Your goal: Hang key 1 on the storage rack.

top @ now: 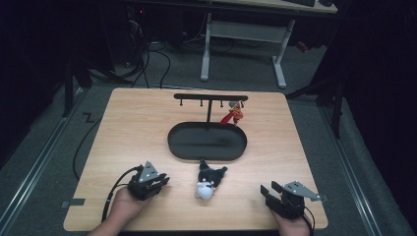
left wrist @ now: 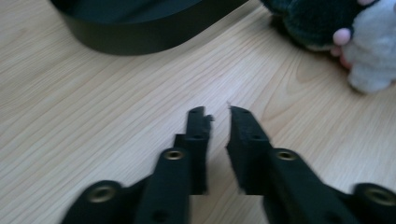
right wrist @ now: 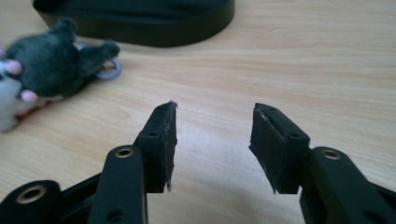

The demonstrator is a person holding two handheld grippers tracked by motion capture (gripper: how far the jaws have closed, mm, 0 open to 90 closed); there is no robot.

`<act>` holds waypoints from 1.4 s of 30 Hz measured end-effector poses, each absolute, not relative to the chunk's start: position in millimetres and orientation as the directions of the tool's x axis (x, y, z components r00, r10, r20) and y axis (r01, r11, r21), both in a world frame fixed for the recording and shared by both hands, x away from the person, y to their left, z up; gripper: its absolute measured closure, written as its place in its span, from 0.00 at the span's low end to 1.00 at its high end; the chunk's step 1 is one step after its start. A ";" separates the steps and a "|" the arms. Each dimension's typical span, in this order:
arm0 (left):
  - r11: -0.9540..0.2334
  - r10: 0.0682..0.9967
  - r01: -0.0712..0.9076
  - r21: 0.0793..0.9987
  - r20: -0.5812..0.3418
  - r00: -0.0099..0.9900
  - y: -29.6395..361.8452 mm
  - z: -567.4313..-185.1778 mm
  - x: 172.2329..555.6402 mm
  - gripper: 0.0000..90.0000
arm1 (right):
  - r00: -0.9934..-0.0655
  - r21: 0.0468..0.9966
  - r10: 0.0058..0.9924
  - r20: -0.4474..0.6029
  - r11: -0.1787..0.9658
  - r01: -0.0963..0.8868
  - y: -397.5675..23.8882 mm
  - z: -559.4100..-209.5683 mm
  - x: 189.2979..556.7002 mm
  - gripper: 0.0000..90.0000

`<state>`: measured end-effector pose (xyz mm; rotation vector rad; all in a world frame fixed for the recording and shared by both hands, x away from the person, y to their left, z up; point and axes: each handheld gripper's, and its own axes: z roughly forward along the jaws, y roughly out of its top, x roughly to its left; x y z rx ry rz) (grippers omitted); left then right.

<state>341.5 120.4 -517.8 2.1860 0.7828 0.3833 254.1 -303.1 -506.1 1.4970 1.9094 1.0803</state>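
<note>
A small black and white plush toy lies on the wooden table in front of the black oval tray. My left gripper rests to the toy's left. In the left gripper view the left gripper has its jaws almost together with only a thin slit, nothing between them, and the plush toy is at the upper right. My right gripper sits at the front right, open and empty. In the right gripper view the right gripper points at bare wood, with the plush toy and its metal ring to the left.
A black hook rack stands behind the tray, and a red figure hangs from its right side. The tray wall lies ahead of the left jaws, and the tray wall ahead of the right ones. The table's front edge is close behind both hands.
</note>
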 end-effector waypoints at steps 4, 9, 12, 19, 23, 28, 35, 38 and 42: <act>-0.515 0.641 0.419 0.747 0.011 0.768 83.1 -520.2 348.5 1.00 | -0.300 0.820 0.946 0.121 0.075 0.567 -301.8 -504.7 256.9 0.58; -0.559 0.596 0.397 0.728 0.018 0.803 54.6 -520.0 347.3 1.00 | -0.316 0.821 0.941 0.121 0.083 0.564 -303.2 -503.5 255.7 0.58; -0.572 0.577 0.384 0.724 0.023 0.817 43.4 -521.2 344.9 1.00 | -0.313 0.816 0.938 0.148 0.063 0.575 -306.2 -505.3 256.6 0.58; -0.600 0.548 0.366 0.711 0.032 0.836 24.0 -522.8 339.8 1.00 | -0.327 0.815 0.933 0.153 0.068 0.575 -305.2 -505.5 257.1 0.58; -0.619 0.507 0.335 0.711 0.034 0.862 6.2 -519.9 332.6 1.00 | -0.327 0.815 0.932 0.159 0.063 0.575 -305.8 -505.1 257.3 0.58; -0.639 0.458 0.301 0.708 0.035 0.888 -15.7 -518.6 321.7 1.00 | -0.321 0.819 0.931 0.171 0.047 0.572 -308.9 -504.7 257.4 0.58; -0.660 0.406 0.267 0.702 0.034 0.913 -47.1 -517.5 314.5 1.00 | -0.319 0.821 0.929 0.187 0.030 0.570 -313.1 -504.7 257.8 0.58; -0.678 0.347 0.215 0.702 0.048 0.937 -65.8 -515.9 301.6 0.97 | -0.313 0.823 0.931 0.189 0.024 0.568 -315.3 -504.6 257.8 0.58; -0.676 0.347 0.212 0.706 0.051 0.937 -64.1 -518.2 297.9 0.93 | -0.303 0.820 0.932 0.201 0.009 0.573 -318.4 -505.9 258.1 0.58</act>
